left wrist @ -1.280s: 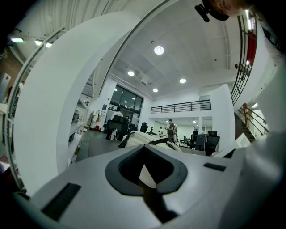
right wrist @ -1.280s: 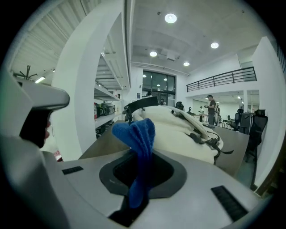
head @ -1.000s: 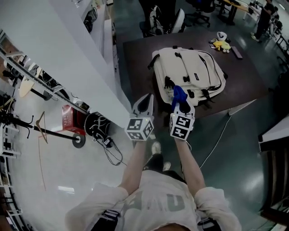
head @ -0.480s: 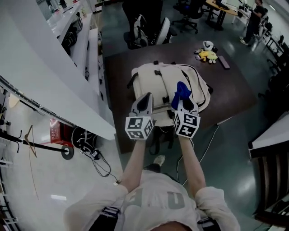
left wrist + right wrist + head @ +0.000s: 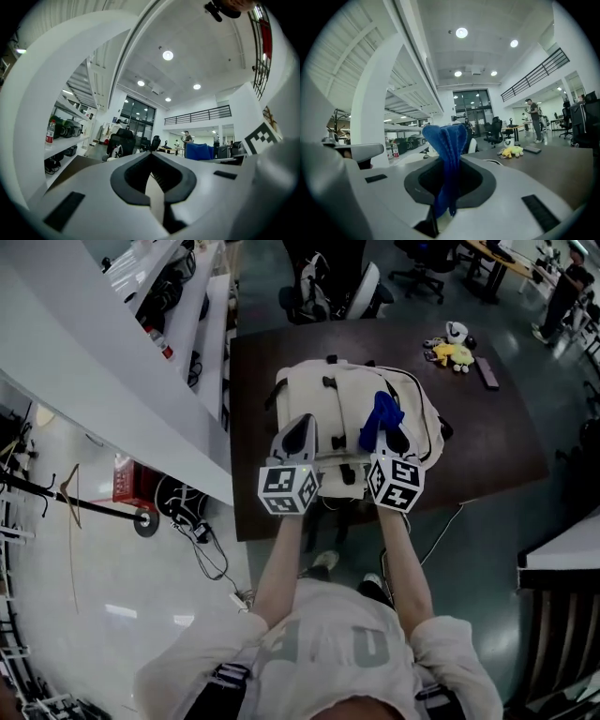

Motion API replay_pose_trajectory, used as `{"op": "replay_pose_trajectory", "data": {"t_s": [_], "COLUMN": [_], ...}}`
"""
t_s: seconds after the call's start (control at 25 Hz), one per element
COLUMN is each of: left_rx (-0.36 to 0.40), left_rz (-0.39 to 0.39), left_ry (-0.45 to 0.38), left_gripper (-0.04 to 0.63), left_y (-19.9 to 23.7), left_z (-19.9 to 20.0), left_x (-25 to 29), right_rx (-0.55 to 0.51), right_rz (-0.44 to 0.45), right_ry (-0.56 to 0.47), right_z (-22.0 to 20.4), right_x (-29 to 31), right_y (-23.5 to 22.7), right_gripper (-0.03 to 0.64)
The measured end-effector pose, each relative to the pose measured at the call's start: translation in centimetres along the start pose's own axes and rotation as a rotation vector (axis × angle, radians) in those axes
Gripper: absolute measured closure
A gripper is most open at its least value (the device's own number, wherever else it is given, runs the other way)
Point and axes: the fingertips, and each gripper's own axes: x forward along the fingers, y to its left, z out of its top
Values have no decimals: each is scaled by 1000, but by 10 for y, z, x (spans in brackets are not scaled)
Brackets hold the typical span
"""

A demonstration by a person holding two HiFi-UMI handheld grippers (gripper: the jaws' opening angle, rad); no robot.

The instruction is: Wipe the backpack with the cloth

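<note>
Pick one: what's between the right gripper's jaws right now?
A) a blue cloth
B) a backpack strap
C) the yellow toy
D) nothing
A: in the right gripper view, the right gripper is shut on the blue cloth, which sticks up from between its jaws.

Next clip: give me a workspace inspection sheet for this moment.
Surface: dark brown table.
Job's things: cream backpack lying on the table; blue cloth in the right gripper.
Clutter: yellow plush toy and dark flat object near the table's far right corner.
Grippers: left gripper shut, empty; right gripper shut on the blue cloth.
Cables: one cable on the floor by the table.
Surroundings: office chairs, white shelving.
</note>
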Motion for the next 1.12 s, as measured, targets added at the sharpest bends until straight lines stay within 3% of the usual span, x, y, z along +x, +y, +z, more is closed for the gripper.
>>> {"op": "replay_pose_trajectory", "data": {"t_s": [0.2, 0.36, 0.6, 0.76, 0.96, 1.12], "left_rx": [16, 59, 94, 96, 61, 47], "left_rz": [128, 205, 294, 319, 324, 317], "left_ry": [-42, -36, -53, -77, -71, -60], "left_gripper": [592, 592, 592, 592, 592, 592], "left_y": [-35, -68, -53, -12, 39, 62], "left_z": [6, 11, 28, 36, 33, 33], "left_x": [-32, -54, -78, -78, -67, -48], "right_rx": [-20, -95, -175, -221, -219, -314], "right_rz": [153, 280, 432, 446, 400, 419], "right_ry": [8, 1, -32, -57, -44, -39], "right_z": [3, 21, 57, 70, 70, 78], "right_x": [-27, -42, -17, 22, 73, 110], "right_y": [-10, -13, 25, 51, 68, 86], "right_gripper": [575, 575, 575, 575, 575, 575]}}
